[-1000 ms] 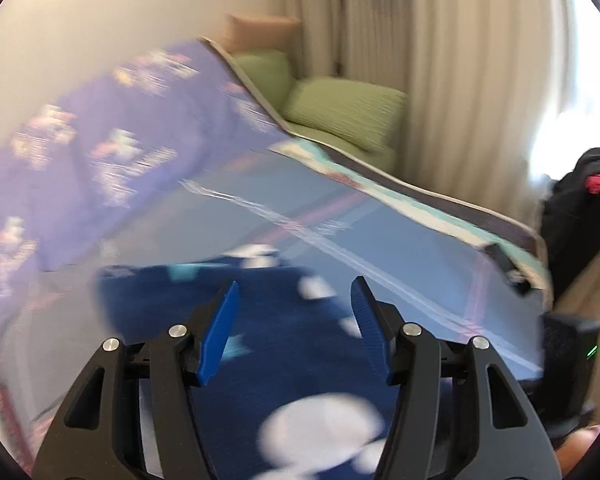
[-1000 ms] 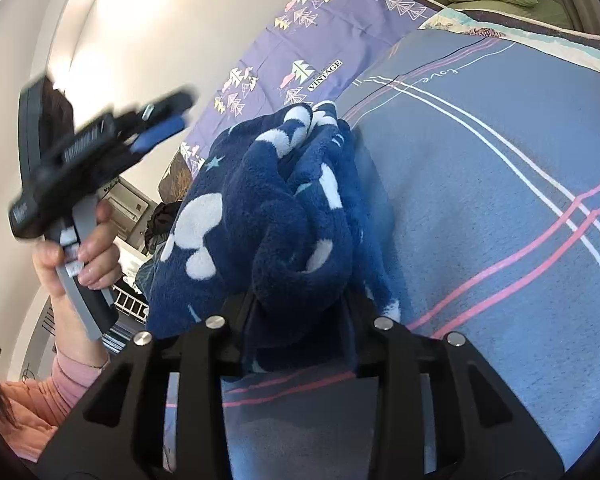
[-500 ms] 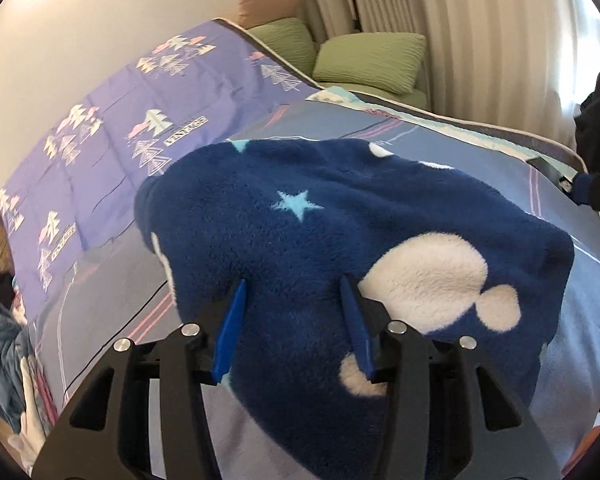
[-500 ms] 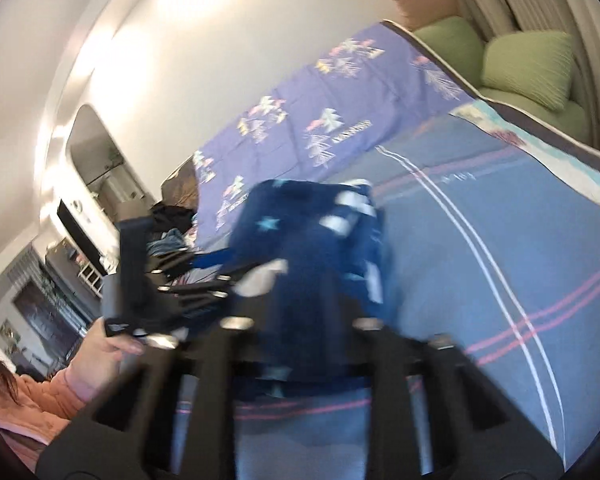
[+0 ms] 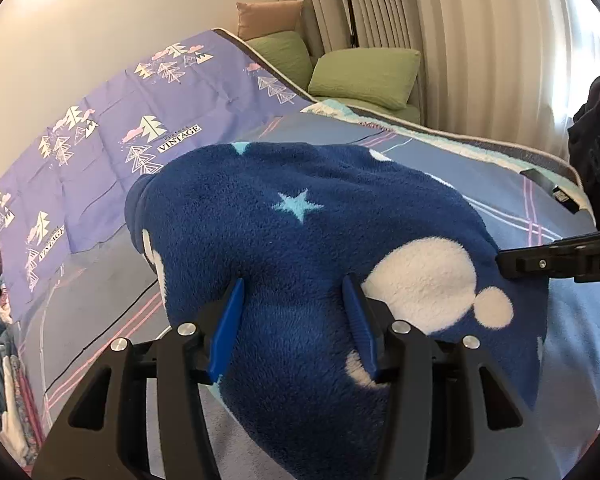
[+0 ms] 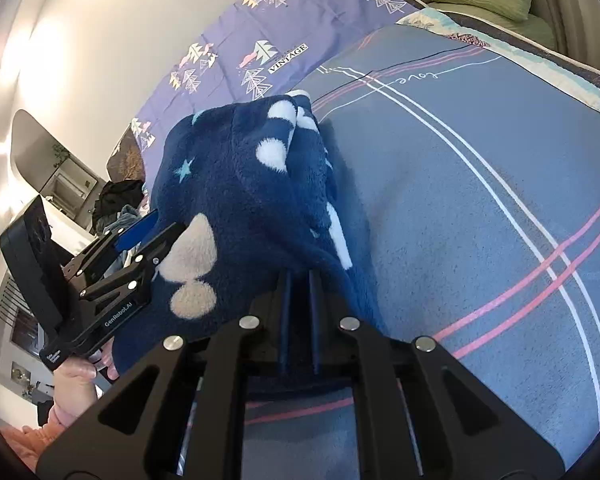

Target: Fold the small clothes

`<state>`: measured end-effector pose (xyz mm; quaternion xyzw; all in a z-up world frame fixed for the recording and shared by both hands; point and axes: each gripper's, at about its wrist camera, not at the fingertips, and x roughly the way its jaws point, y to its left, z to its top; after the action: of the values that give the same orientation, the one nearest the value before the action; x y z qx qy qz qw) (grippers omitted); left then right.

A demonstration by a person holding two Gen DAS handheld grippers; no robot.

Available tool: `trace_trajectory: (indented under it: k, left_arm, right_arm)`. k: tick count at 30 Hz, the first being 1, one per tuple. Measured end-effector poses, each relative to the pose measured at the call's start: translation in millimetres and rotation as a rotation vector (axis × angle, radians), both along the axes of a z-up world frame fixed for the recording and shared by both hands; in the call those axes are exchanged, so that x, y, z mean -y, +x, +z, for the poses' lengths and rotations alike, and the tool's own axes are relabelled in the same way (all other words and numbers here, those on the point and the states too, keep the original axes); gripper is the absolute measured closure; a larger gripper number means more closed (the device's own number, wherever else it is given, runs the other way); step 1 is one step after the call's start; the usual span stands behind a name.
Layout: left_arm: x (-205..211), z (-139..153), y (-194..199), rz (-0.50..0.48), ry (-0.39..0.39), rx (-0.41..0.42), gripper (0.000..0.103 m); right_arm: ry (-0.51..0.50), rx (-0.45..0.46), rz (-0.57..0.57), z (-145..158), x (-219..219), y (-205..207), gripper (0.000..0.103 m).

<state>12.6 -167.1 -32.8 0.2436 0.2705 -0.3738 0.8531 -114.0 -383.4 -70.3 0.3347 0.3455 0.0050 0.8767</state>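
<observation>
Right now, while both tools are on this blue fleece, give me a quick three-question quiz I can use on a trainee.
1. True or false: the right tool is shut on the fleece garment.
2. What colour is the big pillow by the curtains? A green, B red, C white.
3. Fill in: the capital-letter word printed on the purple sheet reads ____.

Key: 1 true; 2 A; 3 VINTAGE.
</observation>
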Motion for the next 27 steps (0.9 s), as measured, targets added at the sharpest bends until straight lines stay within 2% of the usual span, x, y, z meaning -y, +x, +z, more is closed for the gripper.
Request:
trace_trajectory:
  k: [3, 6, 9, 11, 14, 18, 20, 24, 25, 26, 27]
  left_arm:
    - [-9, 12, -1, -0.003, -0.039, -0.022, 0.05]
    - [-25, 32, 4, -0.002, -0.136, -0.092, 0.05]
    - [-40, 44, 6, -0.005, -0.217, -0.12, 0.051]
    - [-44, 44, 6, -0.005, -0.231, -0.117, 0.053]
    - [-40, 40, 14, 0.022, -0.205, -0.102, 0.056]
    - [-27, 46, 44, 0.074, -0.204, -0.098, 0.056]
    - [-22, 51, 61, 0.094, -0.21, -0.1, 0.056]
    - [-8, 51, 96, 0.121, -0.211, -0.104, 0.056]
    - [-4, 44, 105, 0.121, -0.208, -0.135, 0.056]
    - [0, 35, 112, 0.121, -0.189, -0.163, 0.056]
    - [11, 11, 122, 0.121, -0.113, -0.192, 0.056]
  right_arm:
    - [-0.044, 0.002, -0.01, 4, -7, -1, 0.096]
    - [-0.117, -0.004, -0.006, 16, -12, -4, 0.092]
    - [-0.192, 0.008, 0.003, 39, -17, -10, 0.079]
    - [-0.246, 0.063, 0.008, 57, -22, -16, 0.076]
    - [-0.288, 0.159, 0.055, 79, -33, -17, 0.076]
    - [-0.333, 0.158, 0.07, 95, -41, 15, 0.076]
    - [-0.316, 0.159, 0.068, 99, -40, 32, 0.076]
    - [-0.232, 0.127, 0.075, 86, -33, 70, 0.076]
    - [-0.227, 0.091, 0.08, 75, -33, 79, 0.076]
    - [-0.234, -0.003, 0.08, 51, -30, 94, 0.079]
    - [-0.226, -0.049, 0.079, 35, -29, 101, 0.079]
